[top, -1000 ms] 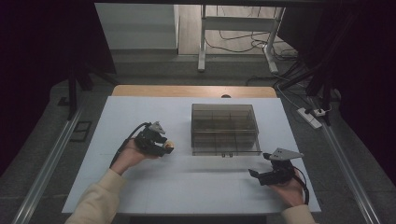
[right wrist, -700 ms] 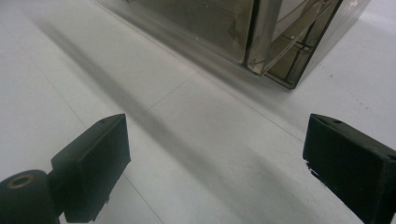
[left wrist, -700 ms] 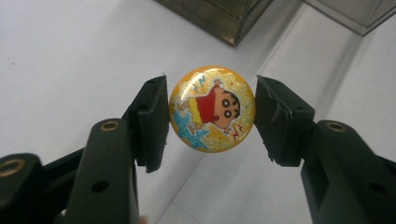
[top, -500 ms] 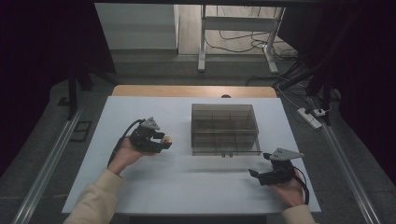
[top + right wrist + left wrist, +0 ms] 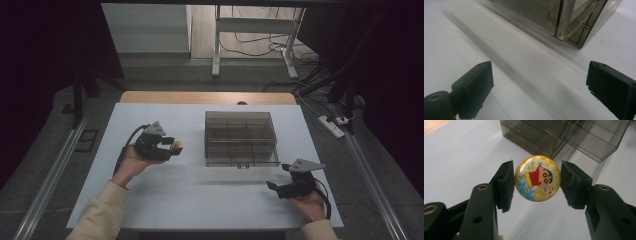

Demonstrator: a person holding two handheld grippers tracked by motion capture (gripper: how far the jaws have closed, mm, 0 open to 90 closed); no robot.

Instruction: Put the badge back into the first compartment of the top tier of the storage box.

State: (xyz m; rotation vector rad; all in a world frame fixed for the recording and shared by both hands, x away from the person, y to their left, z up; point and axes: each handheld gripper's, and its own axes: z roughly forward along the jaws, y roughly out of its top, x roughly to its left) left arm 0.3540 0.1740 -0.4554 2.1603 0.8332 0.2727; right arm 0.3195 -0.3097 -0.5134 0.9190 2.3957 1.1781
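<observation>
A round yellow glitter badge with a cartoon child in a red shirt is pinched edge to edge, above the table, by my left gripper, which is shut on it. In the high view the left gripper and the badge sit left of a smoky clear compartment box. My right gripper rests low near the table's front right, in front of the box's right corner. Its jaws stand wide open with bare white table between them.
The white table carries the box at its middle; the box's corner lies just ahead of the right gripper. A wooden strip borders the far edge. A power strip and cables lie on the floor beyond.
The left gripper with the badge has lifted and shifted slightly away from the person. The right gripper has stayed put.
</observation>
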